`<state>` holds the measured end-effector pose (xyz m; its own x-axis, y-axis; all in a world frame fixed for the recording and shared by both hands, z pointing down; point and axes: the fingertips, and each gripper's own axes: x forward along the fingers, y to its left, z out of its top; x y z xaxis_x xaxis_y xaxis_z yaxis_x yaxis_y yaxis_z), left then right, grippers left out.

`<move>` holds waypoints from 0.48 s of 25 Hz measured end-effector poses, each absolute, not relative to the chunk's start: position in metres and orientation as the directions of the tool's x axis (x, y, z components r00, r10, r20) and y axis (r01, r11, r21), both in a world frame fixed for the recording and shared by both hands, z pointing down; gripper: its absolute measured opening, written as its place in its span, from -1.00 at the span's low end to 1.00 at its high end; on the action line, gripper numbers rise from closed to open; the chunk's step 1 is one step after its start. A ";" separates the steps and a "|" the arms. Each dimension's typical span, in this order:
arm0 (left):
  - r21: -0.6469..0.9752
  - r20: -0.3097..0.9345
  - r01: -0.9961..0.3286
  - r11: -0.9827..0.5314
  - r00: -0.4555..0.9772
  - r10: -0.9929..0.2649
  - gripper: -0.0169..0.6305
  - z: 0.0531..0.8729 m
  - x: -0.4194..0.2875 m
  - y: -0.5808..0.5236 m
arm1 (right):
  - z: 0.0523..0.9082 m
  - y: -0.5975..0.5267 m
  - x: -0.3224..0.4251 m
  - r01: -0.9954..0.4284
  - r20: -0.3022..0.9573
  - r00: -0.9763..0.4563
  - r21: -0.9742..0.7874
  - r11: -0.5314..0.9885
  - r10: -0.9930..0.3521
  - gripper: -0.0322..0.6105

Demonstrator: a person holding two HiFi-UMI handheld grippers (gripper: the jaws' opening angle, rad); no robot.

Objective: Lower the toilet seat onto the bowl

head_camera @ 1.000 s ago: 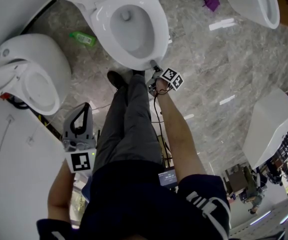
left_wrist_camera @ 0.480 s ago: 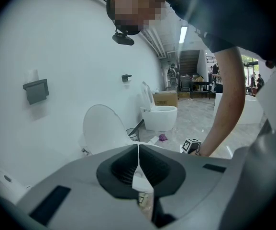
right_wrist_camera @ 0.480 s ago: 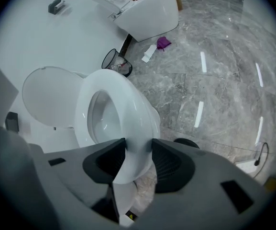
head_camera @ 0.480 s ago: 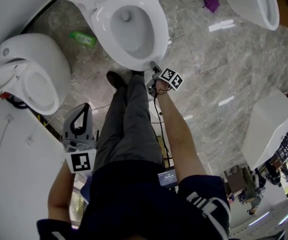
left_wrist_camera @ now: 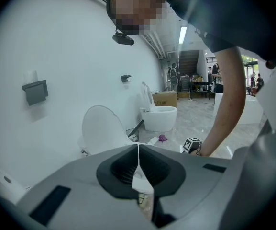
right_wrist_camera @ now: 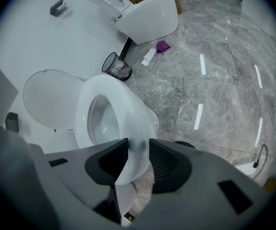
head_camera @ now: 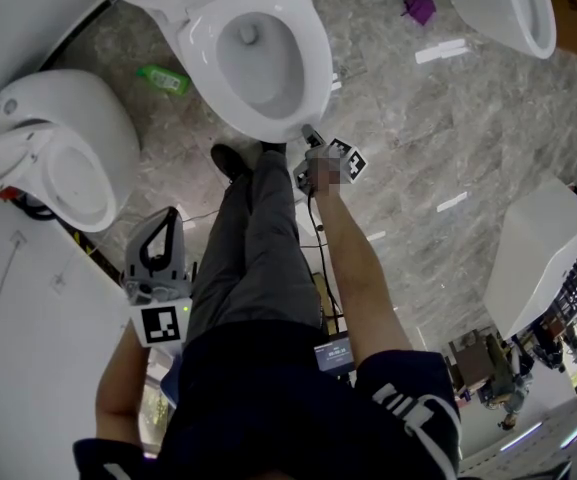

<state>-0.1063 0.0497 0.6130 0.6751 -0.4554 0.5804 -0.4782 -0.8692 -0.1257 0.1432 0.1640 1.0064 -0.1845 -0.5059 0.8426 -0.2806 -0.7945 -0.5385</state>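
The white toilet seat [head_camera: 309, 63] lies flat on its bowl at the top centre of the head view, and the lid [right_wrist_camera: 47, 97] stands up behind it. My right gripper [head_camera: 308, 131] sits at the front tip of the seat [right_wrist_camera: 128, 104]. Its jaws have just been closing, and the seat's front edge fills the gap between them in the right gripper view [right_wrist_camera: 134, 147]. My left gripper [head_camera: 165, 230] hangs by the person's left side, away from the toilet. It is shut with nothing in it [left_wrist_camera: 138, 150].
A second toilet [head_camera: 58, 158] stands at the left and a third [head_camera: 513, 8] at the top right. A green bottle [head_camera: 165, 76], a purple scrap [head_camera: 423, 6] and a black bin [right_wrist_camera: 116, 66] lie near the toilet. A white block [head_camera: 543, 258] stands at the right. The person's legs [head_camera: 258, 238] reach to the bowl's front.
The right gripper's marker cube has shifted slightly left toward the bowl's front. The seat lies down on the bowl in every frame. The left gripper has not moved.
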 end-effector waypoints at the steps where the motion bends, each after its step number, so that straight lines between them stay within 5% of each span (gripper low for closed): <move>1: -0.124 0.582 -0.481 -0.868 0.673 -0.456 -0.87 0.613 -0.107 0.050 | 1.005 0.165 0.144 -0.285 0.844 -0.182 -0.537 -0.794 -0.505 -0.43; 12: -0.131 0.572 -0.471 -0.872 0.683 -0.454 -0.86 0.606 -0.101 0.053 | 0.983 0.169 0.150 -0.366 0.841 -0.160 -0.537 -0.760 -0.517 -0.53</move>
